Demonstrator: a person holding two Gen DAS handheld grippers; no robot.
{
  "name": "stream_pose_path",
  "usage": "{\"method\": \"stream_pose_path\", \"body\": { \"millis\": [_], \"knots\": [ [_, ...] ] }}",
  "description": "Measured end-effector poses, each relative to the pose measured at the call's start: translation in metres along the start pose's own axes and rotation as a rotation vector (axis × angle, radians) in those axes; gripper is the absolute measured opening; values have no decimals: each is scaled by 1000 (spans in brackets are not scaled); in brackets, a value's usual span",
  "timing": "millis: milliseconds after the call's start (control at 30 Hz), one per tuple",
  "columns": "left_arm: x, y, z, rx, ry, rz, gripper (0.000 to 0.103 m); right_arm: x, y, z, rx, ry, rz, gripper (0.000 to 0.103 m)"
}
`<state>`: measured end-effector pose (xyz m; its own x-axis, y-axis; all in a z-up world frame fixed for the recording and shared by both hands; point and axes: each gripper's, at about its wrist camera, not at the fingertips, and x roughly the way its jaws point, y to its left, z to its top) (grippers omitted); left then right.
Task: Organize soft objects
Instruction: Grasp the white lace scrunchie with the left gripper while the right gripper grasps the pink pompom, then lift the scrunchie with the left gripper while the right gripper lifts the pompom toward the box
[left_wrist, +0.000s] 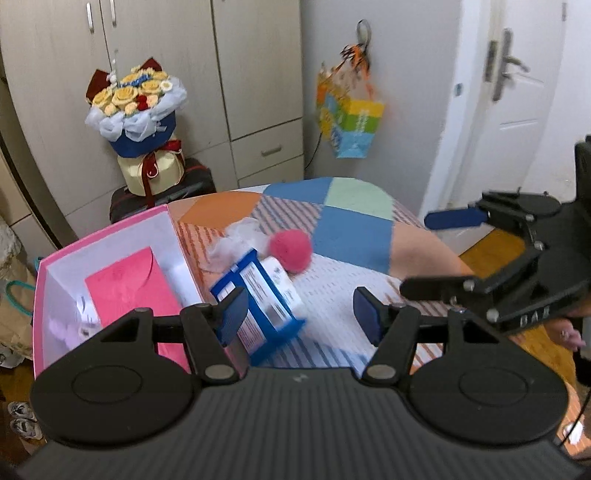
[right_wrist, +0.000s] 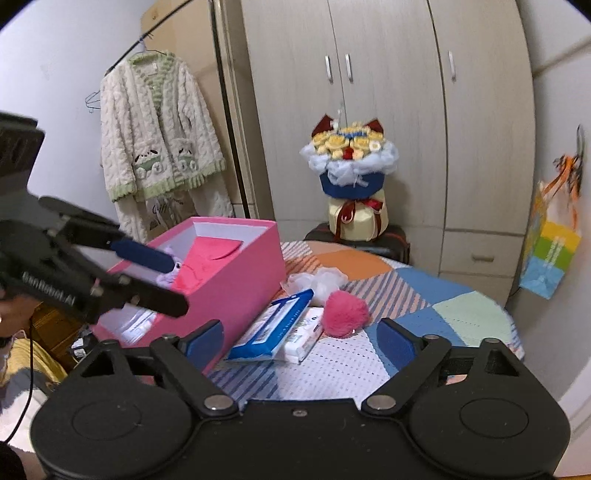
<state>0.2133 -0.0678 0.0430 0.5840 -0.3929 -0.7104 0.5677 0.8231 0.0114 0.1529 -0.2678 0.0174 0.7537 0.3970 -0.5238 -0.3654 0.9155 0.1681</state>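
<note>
Claws both released, empty: left claw, right claw. We see fluffy pink pompom on the patchwork bed, beside open pink cardboard box, likely its destination.

My left gripper, right gripper: matte black linkage arms, silver pivot screws, dark blue finger pads, ribbed housing, white lettering.

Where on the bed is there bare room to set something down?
Bare patchwork cover lies right of the pink pompom, and the white dotted patch nearer the grippers. Crowded: blue packet, tissue pack and white fluff cluster against the pink box.
</note>
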Motion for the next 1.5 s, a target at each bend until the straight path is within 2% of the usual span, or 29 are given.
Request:
{"method": "stream_pose_path", "body": {
  "millis": [133,233,333,500,733,833,1067,1100,1133,1200,1267,1500],
  "knots": [
    [42,13,29,-28,64,14,61,38,-23,8,26,31,50,83],
    [78,27,48,-109,148,-1,62,67,-33,11,14,57,61,77],
    [110,31,63,-93,177,30,62,96,-40,14,-13,87,70,73],
    [159,39,79,-85,223,88,62,132,-56,16,-9,115,79,72],
    [214,43,84,-64,342,142,62,170,-73,19,23,162,115,72],
    [231,48,82,-114,389,153,62,181,-75,19,18,181,121,72],
    [249,54,77,-191,406,166,64,192,-81,8,48,223,127,72],
    [249,55,75,-197,407,160,62,192,-82,6,51,226,128,67],
    [248,56,75,-205,406,155,59,191,-82,5,54,222,130,56],
    [245,56,75,-208,401,159,38,188,-80,4,43,221,130,53],
    [242,51,76,-169,390,167,29,182,-75,4,9,206,116,51],
    [217,33,74,-90,322,143,21,160,-62,4,-11,175,81,51]
  ]
}}
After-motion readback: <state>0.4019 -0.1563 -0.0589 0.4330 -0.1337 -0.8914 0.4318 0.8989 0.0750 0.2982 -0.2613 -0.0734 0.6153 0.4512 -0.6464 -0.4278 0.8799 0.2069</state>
